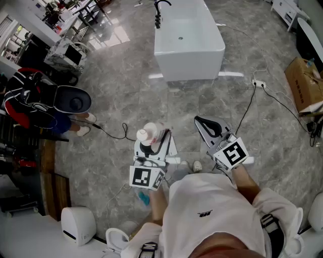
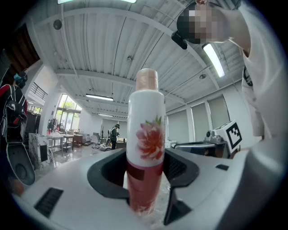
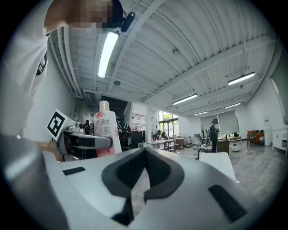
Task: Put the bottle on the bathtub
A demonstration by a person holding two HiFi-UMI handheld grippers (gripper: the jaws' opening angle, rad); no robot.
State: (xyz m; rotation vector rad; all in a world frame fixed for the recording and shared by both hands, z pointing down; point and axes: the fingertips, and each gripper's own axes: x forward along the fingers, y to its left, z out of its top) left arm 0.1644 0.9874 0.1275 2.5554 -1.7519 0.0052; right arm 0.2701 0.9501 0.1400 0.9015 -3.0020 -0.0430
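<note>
Head view, with both gripper views. My left gripper, in the lower centre of the frame, is clamped on the bottle. The left gripper view shows both black pads pressed against the red lower band, the bottle upright between them. It is a white flower-printed bottle with a pale cap on, and its contents cannot be seen. My right gripper, just right of centre, has its jaws drawn together on nothing. In its own view the pads meet along one seam.

Progress, as I judge it: the pickup is done, and the carry and set-down are not. The bathtub stands at the upper centre of the frame, well apart from the bottle, with bare grey floor between. Its white basin looks empty, showing only a drain. A dark faucet stands at its upper left rim. A cardboard box sits at the right edge, its contents unclear.
</note>
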